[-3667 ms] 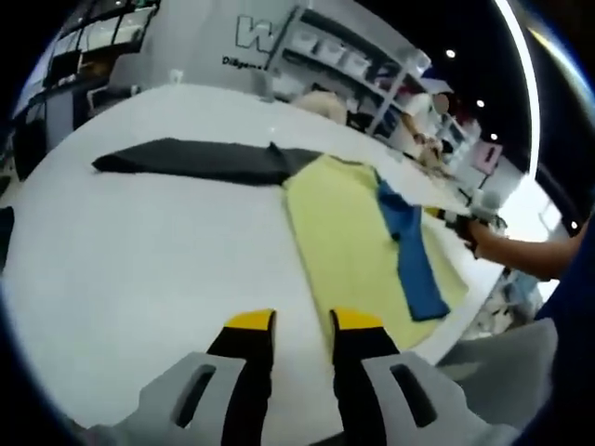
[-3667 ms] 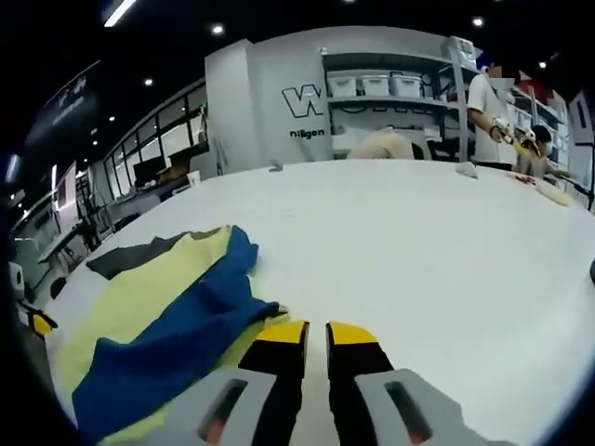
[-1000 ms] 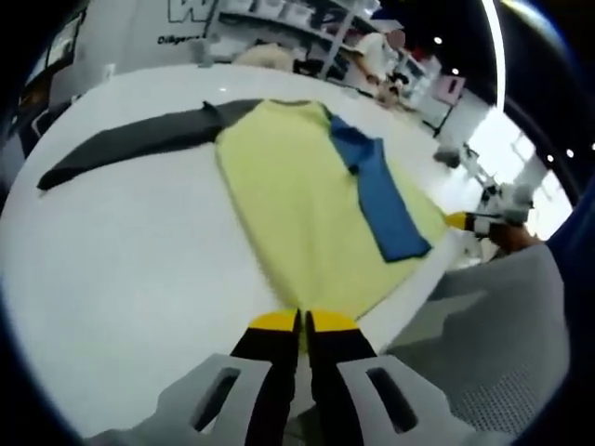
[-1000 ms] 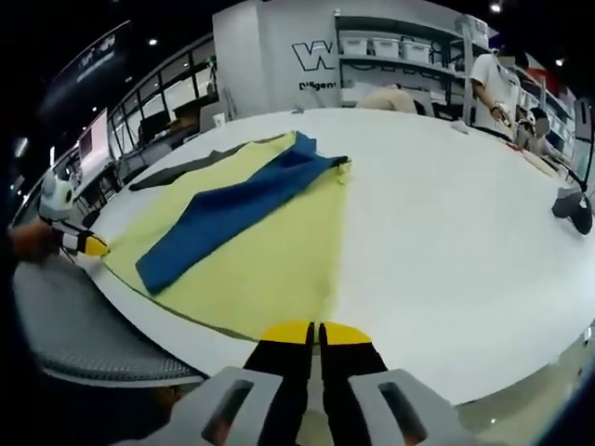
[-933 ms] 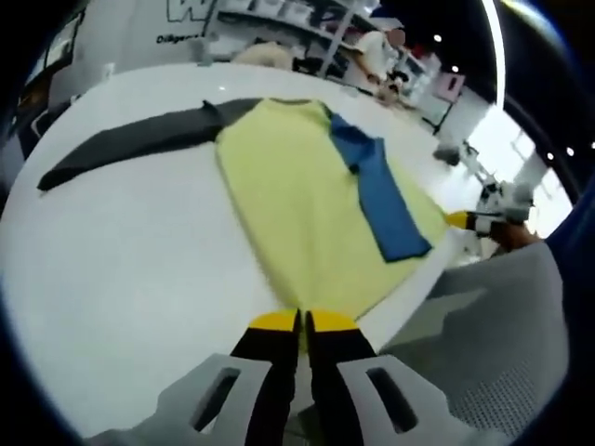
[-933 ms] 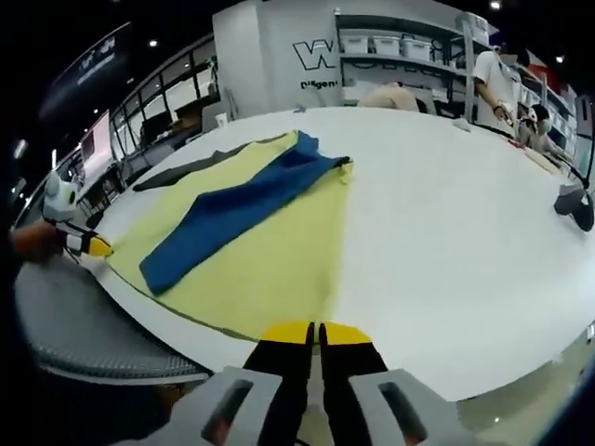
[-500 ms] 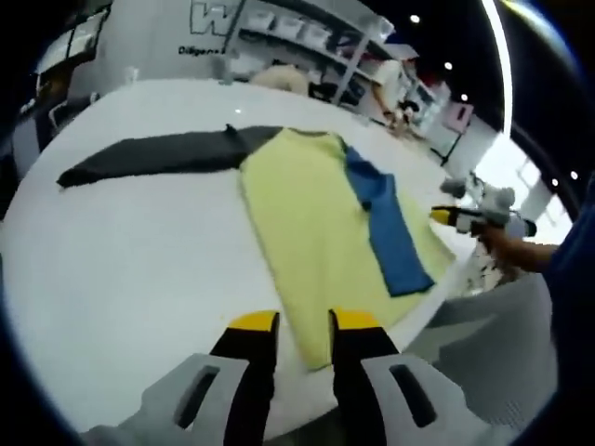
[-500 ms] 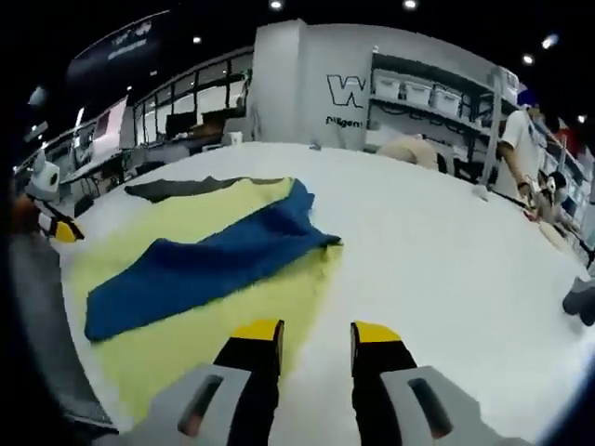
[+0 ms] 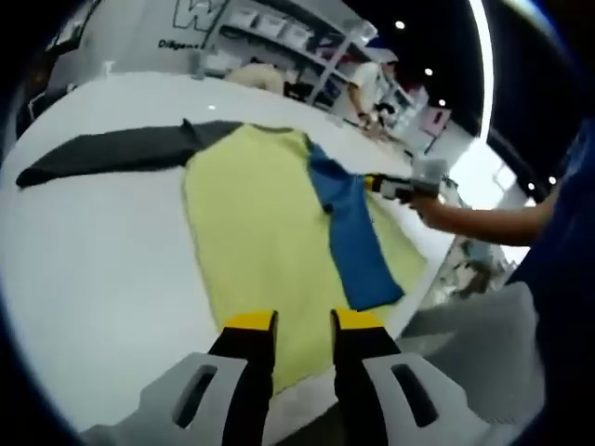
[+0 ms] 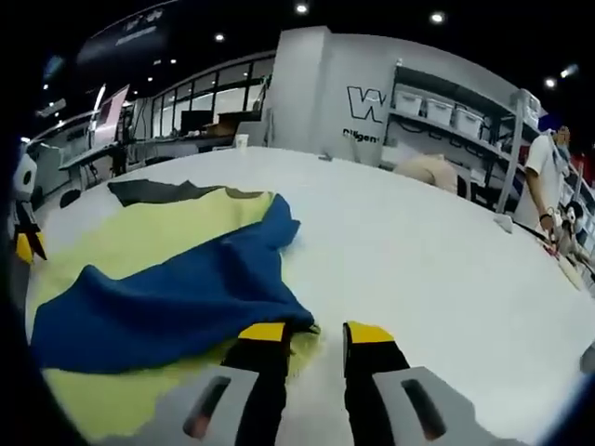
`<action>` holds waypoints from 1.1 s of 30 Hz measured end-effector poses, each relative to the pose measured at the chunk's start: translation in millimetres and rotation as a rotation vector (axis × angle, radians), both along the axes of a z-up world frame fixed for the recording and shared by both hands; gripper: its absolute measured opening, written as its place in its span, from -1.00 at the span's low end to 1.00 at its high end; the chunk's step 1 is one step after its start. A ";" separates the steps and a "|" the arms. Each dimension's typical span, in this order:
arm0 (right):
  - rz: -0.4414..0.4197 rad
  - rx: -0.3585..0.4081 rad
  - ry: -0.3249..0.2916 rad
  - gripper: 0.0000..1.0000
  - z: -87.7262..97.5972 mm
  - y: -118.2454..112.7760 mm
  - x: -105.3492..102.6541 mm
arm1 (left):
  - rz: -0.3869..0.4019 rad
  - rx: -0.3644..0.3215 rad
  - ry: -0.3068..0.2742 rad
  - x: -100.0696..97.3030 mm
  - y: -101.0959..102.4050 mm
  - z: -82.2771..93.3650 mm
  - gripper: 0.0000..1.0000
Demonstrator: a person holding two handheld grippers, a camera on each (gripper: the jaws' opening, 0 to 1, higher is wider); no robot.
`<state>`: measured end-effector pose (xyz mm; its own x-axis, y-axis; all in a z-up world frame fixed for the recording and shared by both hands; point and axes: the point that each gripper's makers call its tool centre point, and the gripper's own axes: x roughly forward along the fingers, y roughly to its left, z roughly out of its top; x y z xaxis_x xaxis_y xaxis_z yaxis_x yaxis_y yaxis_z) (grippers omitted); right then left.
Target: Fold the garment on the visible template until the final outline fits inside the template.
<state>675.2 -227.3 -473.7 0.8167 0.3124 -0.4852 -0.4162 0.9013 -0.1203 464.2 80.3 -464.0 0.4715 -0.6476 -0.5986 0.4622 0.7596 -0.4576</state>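
Yellow cloth forms the body of the garment point(image 9: 256, 223), which is spread flat on the white table point(image 9: 84, 269) in the left gripper view. At the far left a dark sleeve point(image 9: 102, 153) is stretched out sideways, not yet folded in. Further right, the blue sleeve point(image 9: 353, 232) is laid lengthwise over the yellow body, apparently already turned in to narrow the outline. No separate template outline can be made out under the cloth. The left gripper point(image 9: 291, 322) is held over the near hem with its jaws parted and nothing between them. At the right, the right gripper point(image 9: 386, 185) is seen by the blue sleeve's upper end.

In the right gripper view, the blue sleeve point(image 10: 177, 302) lies left of centre, and the right gripper point(image 10: 314, 332) is poised at its bunched edge, jaws apart and empty, probably to take hold there.
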 end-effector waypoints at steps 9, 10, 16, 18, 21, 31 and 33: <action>0.002 0.000 0.020 -1.00 -5.5 -12.7 6.1 | 0.002 0.048 0.064 -8.2 8.0 -17.3 -0.64; -0.019 0.016 0.028 -1.00 -5.6 -14.8 5.8 | 0.001 0.048 0.066 -8.3 8.5 -18.3 -0.67; -0.100 0.062 0.073 -1.00 -11.0 -25.1 1.6 | -0.011 0.047 0.080 -8.3 6.7 -18.6 -0.69; -0.094 0.059 0.065 -0.96 -7.3 -25.7 1.0 | -0.024 0.045 0.083 -9.4 5.1 -17.4 -0.63; -0.116 0.080 0.039 -0.78 3.0 -34.3 -1.6 | -0.035 0.034 0.081 -11.0 1.5 -13.6 -0.47; -0.196 0.203 -0.019 -0.72 32.9 -43.2 -39.9 | 0.318 -0.114 -0.064 55.3 46.8 13.9 -0.05; -0.185 0.198 -0.005 -0.75 29.4 -37.9 -52.2 | 0.392 -0.140 -0.112 75.7 64.0 20.7 0.00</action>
